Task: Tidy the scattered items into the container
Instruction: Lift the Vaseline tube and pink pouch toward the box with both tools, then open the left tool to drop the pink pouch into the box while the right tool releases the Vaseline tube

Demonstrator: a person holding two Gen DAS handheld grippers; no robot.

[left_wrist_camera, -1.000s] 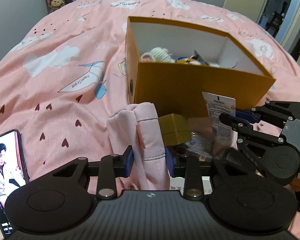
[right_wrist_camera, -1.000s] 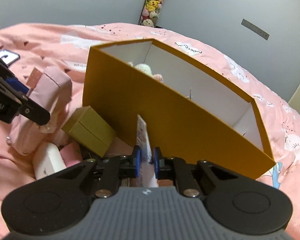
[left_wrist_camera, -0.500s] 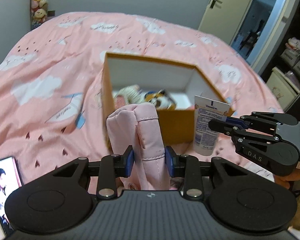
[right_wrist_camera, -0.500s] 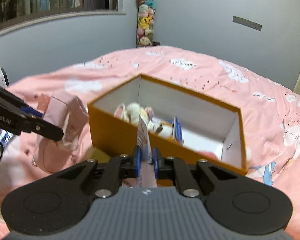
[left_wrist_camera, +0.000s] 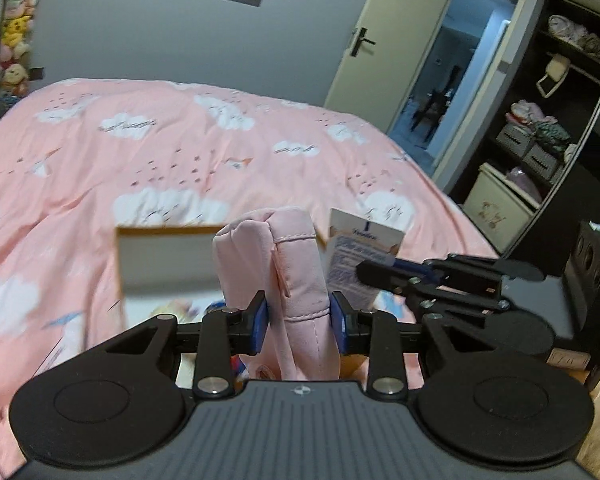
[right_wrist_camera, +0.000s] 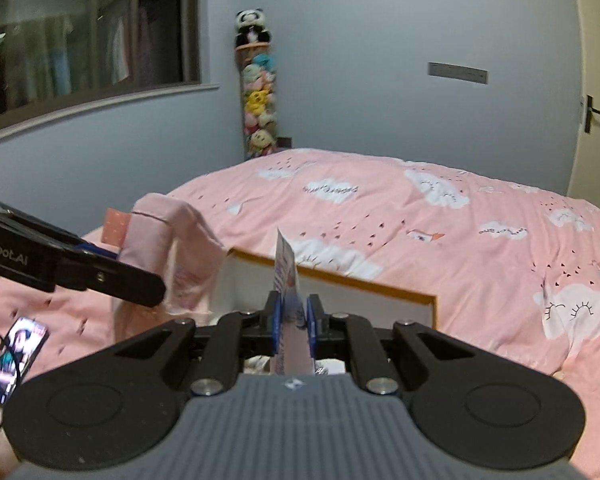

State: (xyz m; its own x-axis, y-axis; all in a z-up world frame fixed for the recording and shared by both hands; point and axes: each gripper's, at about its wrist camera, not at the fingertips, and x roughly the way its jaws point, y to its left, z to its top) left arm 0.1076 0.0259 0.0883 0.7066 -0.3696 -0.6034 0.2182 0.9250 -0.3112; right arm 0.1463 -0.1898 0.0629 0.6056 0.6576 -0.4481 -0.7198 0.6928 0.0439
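Observation:
My left gripper (left_wrist_camera: pixel 300 316) is shut on a pink fabric pouch (left_wrist_camera: pixel 284 264) that stands up between the blue pads, above the near side of the orange box (left_wrist_camera: pixel 160 236). Soft toys lie inside the box, half hidden by the gripper. My right gripper (right_wrist_camera: pixel 292 316) is shut on a white cream tube (right_wrist_camera: pixel 286 268), held edge-on over the same orange box (right_wrist_camera: pixel 340 280). In the left wrist view the right gripper (left_wrist_camera: pixel 364 270) enters from the right with the tube (left_wrist_camera: pixel 360 256). In the right wrist view the left gripper (right_wrist_camera: pixel 140 284) holds the pouch (right_wrist_camera: pixel 168 240) at the left.
The pink cloud-print bedspread (left_wrist_camera: pixel 180 152) fills the area around the box. A phone (right_wrist_camera: pixel 12 356) with a lit screen lies at the lower left. A column of plush toys (right_wrist_camera: pixel 258 100) hangs in the far corner. An open door (left_wrist_camera: pixel 440 92) and shelves (left_wrist_camera: pixel 540 140) stand at the right.
Both grippers have risen from the bed in front of the box to above its opening, carrying the pouch and the tube. The views now look more level, across the room.

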